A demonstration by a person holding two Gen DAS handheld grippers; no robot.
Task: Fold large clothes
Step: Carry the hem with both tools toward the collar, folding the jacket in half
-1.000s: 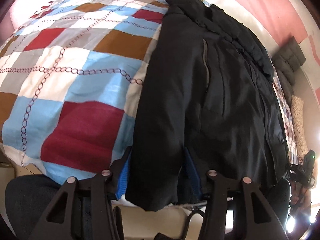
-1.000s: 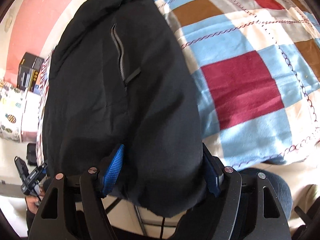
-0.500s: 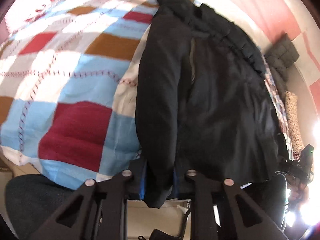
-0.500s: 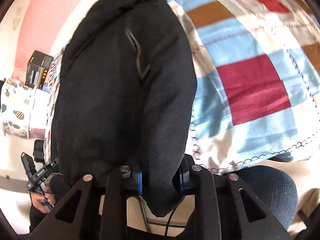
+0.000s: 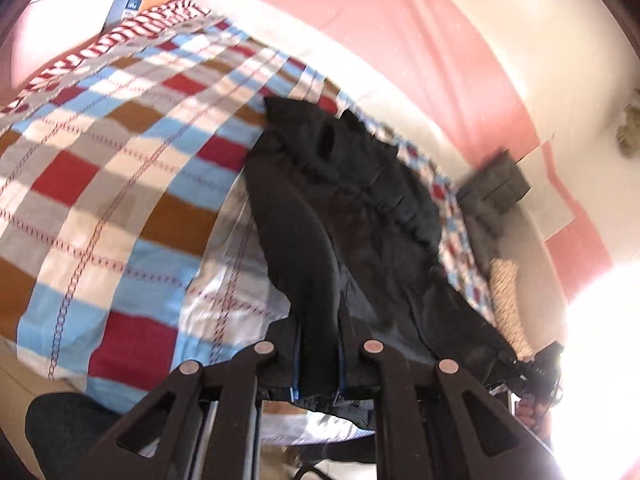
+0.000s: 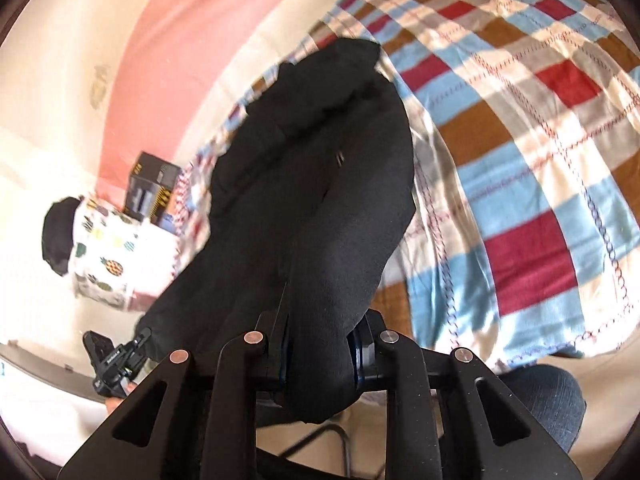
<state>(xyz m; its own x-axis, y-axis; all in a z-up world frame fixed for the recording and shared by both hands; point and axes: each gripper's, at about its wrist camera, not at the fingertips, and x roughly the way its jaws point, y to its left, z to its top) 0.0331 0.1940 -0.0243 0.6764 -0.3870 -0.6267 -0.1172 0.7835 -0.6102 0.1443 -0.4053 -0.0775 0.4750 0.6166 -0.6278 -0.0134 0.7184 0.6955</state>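
A large black jacket (image 5: 344, 208) lies on a bed with a checked blanket (image 5: 120, 168), its far end resting on the bed. My left gripper (image 5: 318, 364) is shut on the jacket's near hem and holds it raised. In the right wrist view the jacket (image 6: 312, 184) hangs from my right gripper (image 6: 320, 356), which is shut on the other hem corner. The near part of the jacket is lifted off the blanket (image 6: 520, 160). The other gripper shows small at the edge of each view.
A pink and white wall (image 5: 420, 40) runs behind the bed. A dark cushion (image 5: 496, 188) lies at the bed's far right. Boxes (image 6: 150, 188) and a pineapple-print cloth (image 6: 104, 252) stand left of the bed. My knee (image 6: 548, 396) is below.
Both grippers closed on the jacket's near hem, then lifted and pulled it up and back. The views now tilt upward toward the wall.
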